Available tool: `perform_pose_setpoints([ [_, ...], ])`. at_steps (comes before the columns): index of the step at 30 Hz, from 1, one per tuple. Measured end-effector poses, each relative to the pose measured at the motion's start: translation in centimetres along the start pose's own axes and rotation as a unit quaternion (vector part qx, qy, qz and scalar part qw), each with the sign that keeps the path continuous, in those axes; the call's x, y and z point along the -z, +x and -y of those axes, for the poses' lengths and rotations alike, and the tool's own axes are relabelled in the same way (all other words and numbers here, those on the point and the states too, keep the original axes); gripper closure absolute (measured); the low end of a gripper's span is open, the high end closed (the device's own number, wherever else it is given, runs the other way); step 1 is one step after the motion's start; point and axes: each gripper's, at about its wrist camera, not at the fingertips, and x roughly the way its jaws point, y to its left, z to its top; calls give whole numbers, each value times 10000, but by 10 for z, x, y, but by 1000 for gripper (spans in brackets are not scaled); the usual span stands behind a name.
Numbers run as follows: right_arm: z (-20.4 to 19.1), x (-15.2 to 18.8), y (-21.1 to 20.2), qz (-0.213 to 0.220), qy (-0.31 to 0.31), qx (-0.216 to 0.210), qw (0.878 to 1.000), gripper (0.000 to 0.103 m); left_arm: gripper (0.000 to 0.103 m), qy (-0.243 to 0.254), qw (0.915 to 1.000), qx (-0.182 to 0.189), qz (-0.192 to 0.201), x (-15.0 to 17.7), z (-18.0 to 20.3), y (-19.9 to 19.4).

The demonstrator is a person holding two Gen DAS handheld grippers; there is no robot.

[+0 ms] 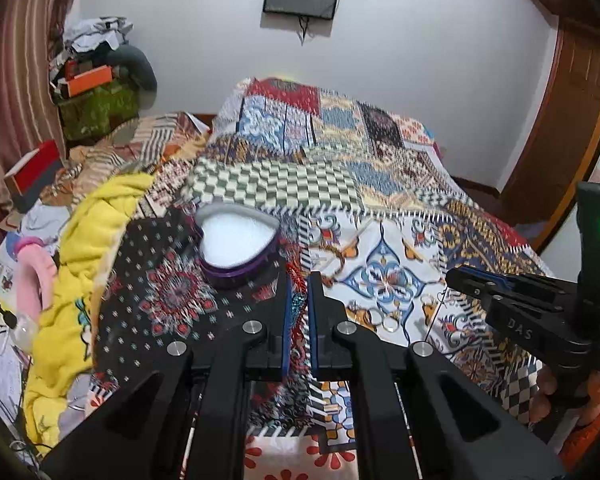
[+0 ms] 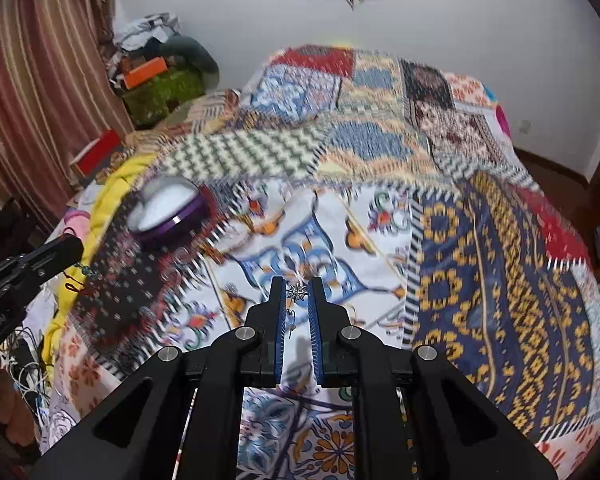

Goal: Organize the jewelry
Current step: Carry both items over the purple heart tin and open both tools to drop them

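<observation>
Black gripper arms fill the bottom of both views above a bed covered by a patchwork quilt (image 1: pixel 380 240). Lower centre of the left wrist view, the left gripper (image 1: pixel 299 304) is clenched on a red beaded piece (image 1: pixel 298 300) with a teal sparkle, pinched between its blue pads. Up and left of it, at left centre, sits a purple heart-shaped box (image 1: pixel 238 248), open, with a white fluffy lining and no jewelry visible inside, so nothing appears sorted yet. To the right, a few gold rings (image 1: pixel 382 318) lie loose on the quilt, still waiting. At the far right edge the right gripper (image 1: pixel 472 280) hangs in the air. Its own camera shows it at lower centre, nearly closed on a small silver star-shaped trinket (image 2: pixel 297 292). Both held pieces probably go into the box next, though motion blur hides fine detail.
</observation>
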Motion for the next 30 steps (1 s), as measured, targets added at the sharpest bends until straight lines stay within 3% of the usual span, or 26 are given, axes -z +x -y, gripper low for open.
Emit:
perform_pose_setpoints([
  [15,-48,-64,-37,1023,-336,-376,9935,93,97,-87,9969,-318,715,-43,-30,-21],
  [30,-95,-99,-3,1027,-786,-905,9875,93,97,-45,9951,-401,904,-73,-55,3],
])
